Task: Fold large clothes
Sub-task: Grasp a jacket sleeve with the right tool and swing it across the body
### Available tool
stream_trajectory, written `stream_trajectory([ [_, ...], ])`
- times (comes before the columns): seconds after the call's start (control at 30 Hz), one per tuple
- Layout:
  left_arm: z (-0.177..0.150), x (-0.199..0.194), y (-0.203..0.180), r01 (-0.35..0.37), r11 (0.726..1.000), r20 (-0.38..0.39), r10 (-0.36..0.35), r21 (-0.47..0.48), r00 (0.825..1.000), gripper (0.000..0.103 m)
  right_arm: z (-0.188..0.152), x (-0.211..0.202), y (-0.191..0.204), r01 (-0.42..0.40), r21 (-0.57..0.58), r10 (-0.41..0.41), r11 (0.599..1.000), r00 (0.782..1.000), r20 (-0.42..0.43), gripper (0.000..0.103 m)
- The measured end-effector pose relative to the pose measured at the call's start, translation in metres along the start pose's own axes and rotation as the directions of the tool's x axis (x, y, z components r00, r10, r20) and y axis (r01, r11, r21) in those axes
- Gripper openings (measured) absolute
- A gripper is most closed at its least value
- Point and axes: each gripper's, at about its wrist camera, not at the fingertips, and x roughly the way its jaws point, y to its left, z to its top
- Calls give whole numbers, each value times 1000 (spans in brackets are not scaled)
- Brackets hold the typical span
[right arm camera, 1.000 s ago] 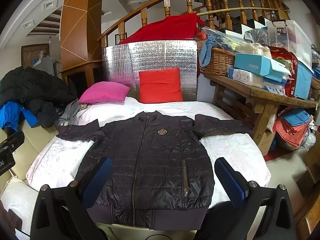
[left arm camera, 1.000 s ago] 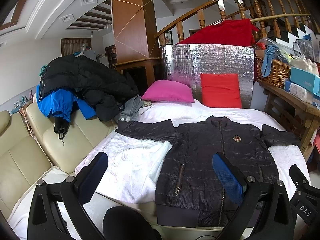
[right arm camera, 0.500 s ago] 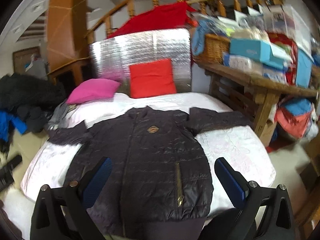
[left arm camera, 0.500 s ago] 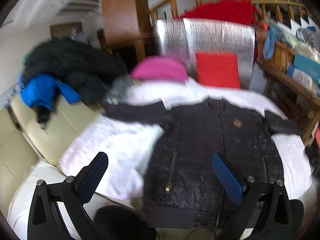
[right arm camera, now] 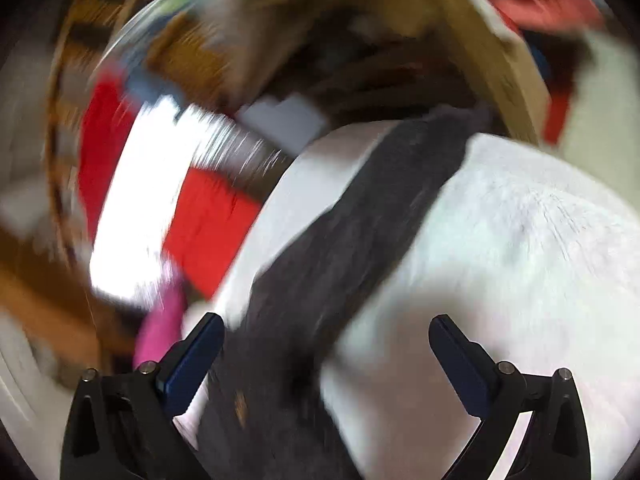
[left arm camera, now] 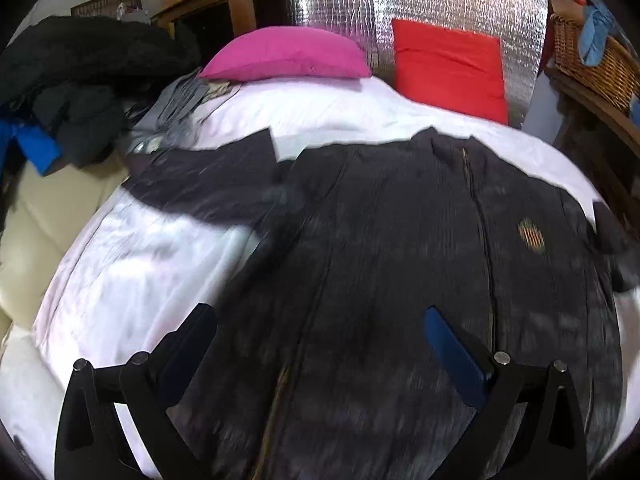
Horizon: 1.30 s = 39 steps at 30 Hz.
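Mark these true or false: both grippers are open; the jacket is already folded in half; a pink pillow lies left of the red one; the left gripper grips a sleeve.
1. Both the left gripper and the right gripper are open: true.
2. The jacket is folded in half: false, it lies spread flat on the bed.
3. The pink pillow lies left of the red pillow: true.
4. The left gripper grips a sleeve: false, it holds nothing.

Your right wrist view smeared by motion blur, jacket (left arm camera: 400, 248) hem cut off at your left view's bottom edge, chest badge (left arm camera: 531, 235) unreadable.
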Motion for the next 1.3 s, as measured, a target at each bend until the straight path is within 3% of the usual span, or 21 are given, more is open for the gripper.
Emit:
stream_trajectory([
  [0.17, 12, 23, -10, 0, 1000, 90, -2, 18, 996, 103, 52, 36, -44, -44, 190, 32, 981, 997, 64, 103],
  [0.27, 9, 35, -14, -25, 999, 90, 20, 48, 996, 103, 74, 62, -47, 19, 205, -28, 979, 999, 43, 101],
  [0.37, 6, 43, -19, -52, 995, 95, 44, 86, 994, 103, 85, 72, -36, 84, 161, -100, 983, 991, 90, 98],
  [0.43, 6, 45, -19, -58, 994, 107, 47, 94, 993, 103, 92, 89, -32, 179, 134, -188, 975, 980, 59, 65],
  [0.47, 7, 46, -18, -60, 994, 111, 49, 94, 993, 103, 90, 92, -31, 214, 129, -223, 968, 973, 63, 56],
  [0.5, 8, 46, -17, -62, 994, 113, 52, 92, 992, 103, 90, 96, -29, 248, 114, -256, 962, 964, 66, 29],
  [0.6, 11, 48, -14, -71, 994, 123, 61, 78, 991, 103, 82, 90, -11, 239, 55, -244, 970, 964, 107, 18],
  [0.73, 16, 40, -7, -97, 993, 170, 86, 61, 982, 103, 48, 74, 38, 123, -88, -111, 988, 985, 130, 14],
  [0.83, 20, 31, 0, -87, 995, 184, 79, 39, 980, 103, 10, 61, 80, 12, -166, 3, 986, 996, 92, 14],
  [0.97, 24, 26, 15, -37, 999, 158, 39, -15, 987, 103, -56, 51, 136, -109, -270, 118, 957, 993, 15, 14],
  [1.17, 18, 35, 31, 75, 994, 24, -73, -77, 997, 103, -158, 55, 182, -259, -366, 194, 894, 959, -206, 14],
  [1.3, 11, 37, 38, 58, 994, 13, -57, -93, 998, 103, -220, 68, 192, -325, -389, 182, 862, 915, -361, 14],
])
